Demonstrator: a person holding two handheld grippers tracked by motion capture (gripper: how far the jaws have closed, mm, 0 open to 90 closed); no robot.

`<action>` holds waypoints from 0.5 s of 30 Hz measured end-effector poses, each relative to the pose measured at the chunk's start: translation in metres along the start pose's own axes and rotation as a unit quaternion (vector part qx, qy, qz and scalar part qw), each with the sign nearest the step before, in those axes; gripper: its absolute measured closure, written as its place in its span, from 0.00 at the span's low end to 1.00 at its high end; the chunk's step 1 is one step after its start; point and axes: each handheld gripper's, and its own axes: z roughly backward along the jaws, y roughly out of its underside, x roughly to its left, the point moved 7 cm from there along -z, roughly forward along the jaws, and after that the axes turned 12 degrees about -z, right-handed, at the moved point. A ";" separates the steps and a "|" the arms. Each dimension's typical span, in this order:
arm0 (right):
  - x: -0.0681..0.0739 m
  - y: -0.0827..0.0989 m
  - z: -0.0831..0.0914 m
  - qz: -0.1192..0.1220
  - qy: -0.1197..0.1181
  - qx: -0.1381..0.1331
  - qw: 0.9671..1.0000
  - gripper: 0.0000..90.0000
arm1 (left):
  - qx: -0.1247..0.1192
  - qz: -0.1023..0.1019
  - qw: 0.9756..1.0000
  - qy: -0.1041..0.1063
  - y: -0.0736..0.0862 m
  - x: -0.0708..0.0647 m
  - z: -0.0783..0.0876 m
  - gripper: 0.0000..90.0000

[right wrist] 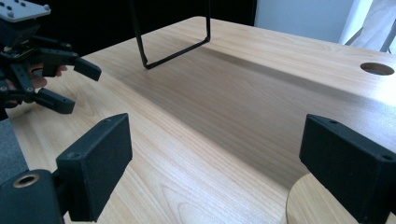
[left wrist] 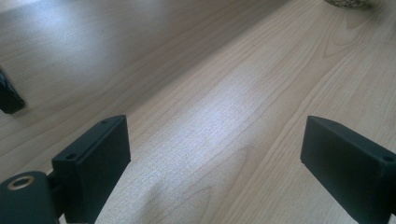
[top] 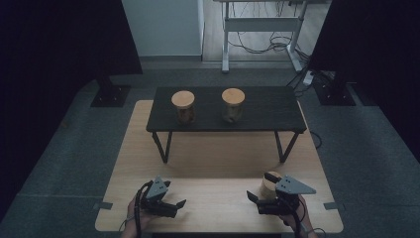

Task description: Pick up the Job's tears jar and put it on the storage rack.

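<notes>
Right gripper [top: 260, 201], jaws apart and empty, beside a wood-lidded jar [top: 270, 184] on the worktop [top: 218, 198]; left gripper [top: 174, 204] open; two jars [top: 183, 106] on the black stand [top: 267, 111] beyond.

The surface [top: 213, 163] is pale wood with a flowing brown grain. On it stands a black shelf [top: 267, 111] with thin black legs. Two jars [top: 183, 106] on the shelf have tan wooden lids and brownish, speckled contents. A third jar [top: 270, 186] by the right tool [top: 255, 201] has a light tan lid. Both tools are black, each topped by a grey plate; the left tool [top: 179, 207] trails a black cable. The floor [top: 74, 148] is dark grey carpet.
</notes>
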 end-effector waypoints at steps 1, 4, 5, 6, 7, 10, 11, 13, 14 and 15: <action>0.000 0.001 0.001 0.000 0.000 0.001 1.000 0.11 | 0.001 -0.001 1.000 -0.002 0.000 0.000 0.000 0.09; -0.002 0.002 0.002 0.006 0.005 0.001 1.000 0.11 | 0.000 -0.001 1.000 -0.002 0.000 0.000 0.001 0.09; -0.002 0.003 0.003 0.006 0.007 0.001 1.000 0.11 | 0.000 -0.001 1.000 -0.003 0.000 0.001 0.001 0.09; -0.003 0.003 0.004 0.008 0.008 0.000 1.000 0.11 | 0.000 -0.002 1.000 -0.003 0.000 0.001 0.001 0.09; -0.003 0.003 0.005 0.008 0.010 -0.002 1.000 0.11 | -0.001 -0.001 1.000 -0.003 0.000 0.001 0.001 0.09; -0.005 0.004 0.008 0.009 0.016 -0.004 1.000 0.11 | -0.001 -0.002 1.000 -0.003 0.000 0.001 0.002 0.09; -0.006 0.005 0.009 0.008 0.016 -0.005 1.000 0.11 | -0.001 -0.002 1.000 -0.003 -0.001 0.001 0.002 0.09; -0.009 0.008 0.011 0.007 0.022 -0.003 1.000 0.10 | -0.002 -0.002 1.000 -0.004 -0.001 0.001 0.002 0.09; -0.010 0.009 0.012 0.006 0.024 -0.003 1.000 0.10 | -0.002 -0.002 1.000 -0.004 -0.001 0.001 0.002 0.09; -0.011 0.011 0.013 0.004 0.025 -0.003 1.000 0.10 | -0.001 -0.002 1.000 -0.004 0.000 0.001 0.002 0.09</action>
